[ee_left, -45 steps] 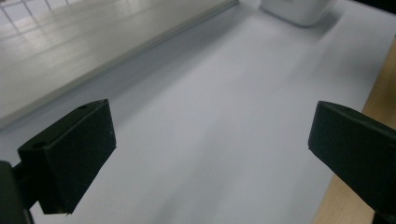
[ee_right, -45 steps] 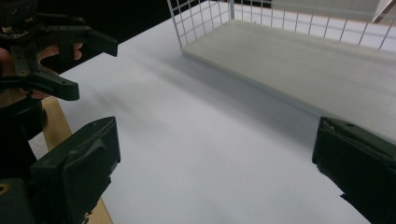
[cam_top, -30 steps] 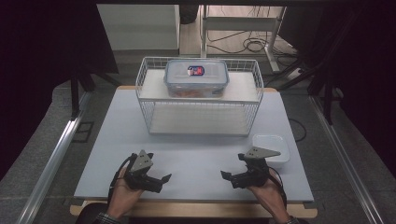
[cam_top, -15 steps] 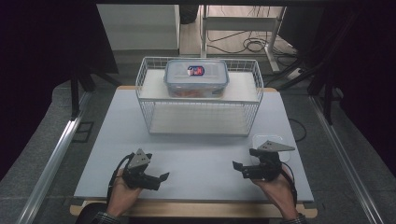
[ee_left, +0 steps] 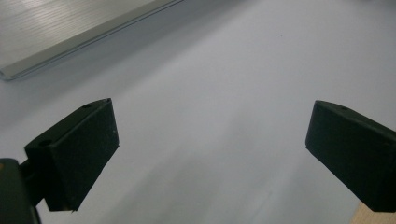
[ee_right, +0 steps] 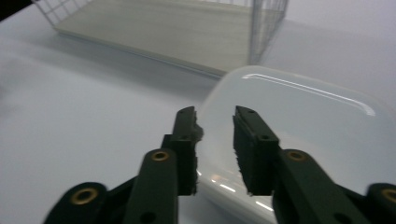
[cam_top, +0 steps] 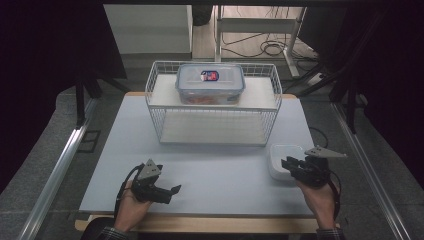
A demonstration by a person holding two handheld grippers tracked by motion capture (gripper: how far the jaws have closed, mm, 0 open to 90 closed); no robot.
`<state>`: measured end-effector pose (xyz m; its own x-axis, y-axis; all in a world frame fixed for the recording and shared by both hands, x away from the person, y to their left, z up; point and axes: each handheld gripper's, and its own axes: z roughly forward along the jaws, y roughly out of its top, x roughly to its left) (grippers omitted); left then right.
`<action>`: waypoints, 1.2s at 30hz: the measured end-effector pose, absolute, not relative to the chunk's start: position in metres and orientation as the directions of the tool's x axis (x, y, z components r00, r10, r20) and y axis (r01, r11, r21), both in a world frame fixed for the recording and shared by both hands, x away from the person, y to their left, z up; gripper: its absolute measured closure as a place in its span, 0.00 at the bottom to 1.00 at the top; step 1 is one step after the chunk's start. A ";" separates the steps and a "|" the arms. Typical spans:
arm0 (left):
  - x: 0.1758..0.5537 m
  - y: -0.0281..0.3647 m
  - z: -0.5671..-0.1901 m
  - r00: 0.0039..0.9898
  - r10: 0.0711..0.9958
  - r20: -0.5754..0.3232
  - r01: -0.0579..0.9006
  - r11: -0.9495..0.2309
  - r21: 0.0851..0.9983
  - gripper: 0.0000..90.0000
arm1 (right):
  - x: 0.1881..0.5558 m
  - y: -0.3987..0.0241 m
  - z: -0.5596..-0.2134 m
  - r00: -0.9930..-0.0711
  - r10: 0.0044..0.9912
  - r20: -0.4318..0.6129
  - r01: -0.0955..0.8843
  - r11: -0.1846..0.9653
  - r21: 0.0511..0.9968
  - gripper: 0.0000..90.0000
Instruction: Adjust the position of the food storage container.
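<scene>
A white shallow container (cam_top: pixel 280 155) lies on the table's right side. My right gripper (cam_top: pixel 287 164) sits at its near left edge. In the right gripper view the jaws (ee_right: pixel 215 114) stand a narrow gap apart, open, one beside the container's (ee_right: pixel 303 121) rim and one over its top, gripping nothing. Near the front left, my left gripper (cam_top: pixel 172 191) hovers low over bare table. Its jaws (ee_left: pixel 212 106) are wide open and empty. A clear box with a blue-rimmed lid (cam_top: pixel 210 82) rests on the upper shelf of a white wire rack (cam_top: pixel 150 95).
The wire rack stands across the middle back of the white table (cam_top: pixel 215 175); its lower shelf (ee_right: pixel 159 28) holds nothing. The wooden front edge of the table (cam_top: pixel 200 224) runs below both hands. A metal rail (cam_top: pixel 60 170) lies along the floor at left.
My right gripper has moved right and away from the table's centre, up to the white container's edge. The left gripper has barely shifted.
</scene>
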<state>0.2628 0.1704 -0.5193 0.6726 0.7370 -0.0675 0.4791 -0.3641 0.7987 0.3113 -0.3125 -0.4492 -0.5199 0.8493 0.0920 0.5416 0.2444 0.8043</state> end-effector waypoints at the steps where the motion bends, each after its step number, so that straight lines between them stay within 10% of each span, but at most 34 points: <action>1: 0.263 0.170 -0.519 0.673 0.737 -0.067 0.479 -0.365 0.798 0.03 | 0.312 -0.317 -0.449 -0.514 0.853 0.091 0.541 0.240 0.806 0.85; 6: 0.263 0.169 -0.519 0.674 0.737 -0.055 0.473 -0.372 0.799 0.03 | 0.314 -0.338 -0.446 -0.462 0.885 0.053 0.532 0.229 0.815 0.99; 36: 0.264 0.166 -0.521 0.676 0.735 -0.047 0.481 -0.391 0.785 0.03 | 0.353 -0.381 -0.475 -0.284 0.956 0.076 0.630 0.126 0.766 0.98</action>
<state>0.2644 0.1660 -0.5213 0.6760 0.7354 -0.0472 0.4805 -0.3914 0.7848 0.3532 -0.3807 -0.4749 -0.2845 0.9556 0.0762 0.6302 0.1265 0.7661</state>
